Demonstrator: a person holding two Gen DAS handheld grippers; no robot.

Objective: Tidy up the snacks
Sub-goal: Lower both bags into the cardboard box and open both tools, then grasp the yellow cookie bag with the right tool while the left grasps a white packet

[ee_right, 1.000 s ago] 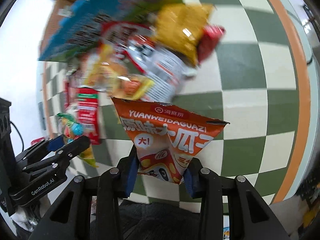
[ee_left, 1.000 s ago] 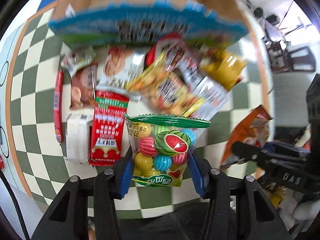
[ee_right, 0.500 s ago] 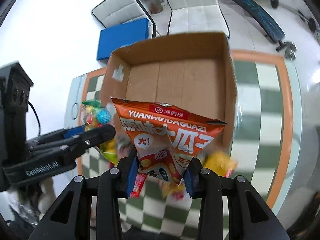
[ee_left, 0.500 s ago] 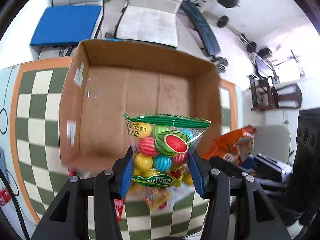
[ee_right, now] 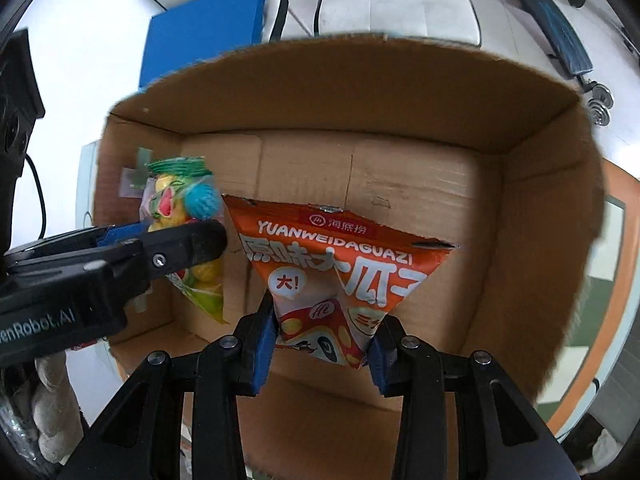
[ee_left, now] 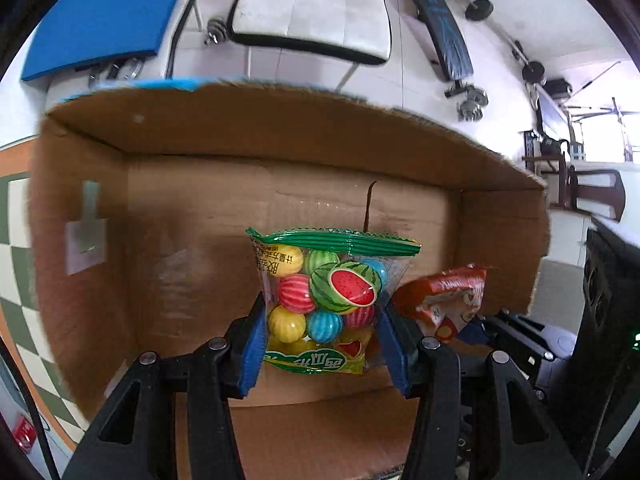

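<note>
My left gripper (ee_left: 322,340) is shut on a clear bag of coloured gum balls (ee_left: 324,292) with a green top, held inside the open cardboard box (ee_left: 192,208). My right gripper (ee_right: 322,344) is shut on an orange snack bag (ee_right: 340,264) printed YUANWEIDAGUAZI, also held inside the box (ee_right: 400,168). The two bags hang side by side. The orange bag shows at the right in the left wrist view (ee_left: 444,300). The gum ball bag (ee_right: 180,204) and the left gripper show at the left in the right wrist view. The box floor looks bare.
The box stands on a green and white checked surface (ee_left: 16,288) with an orange border. Behind it are a white chair (ee_left: 316,4), a blue pad (ee_left: 108,12) and weights on the floor (ee_left: 472,100).
Both grippers have carried their bags from over the snack pile on the checked surface up and forward into the open box. The box now fills both views.
</note>
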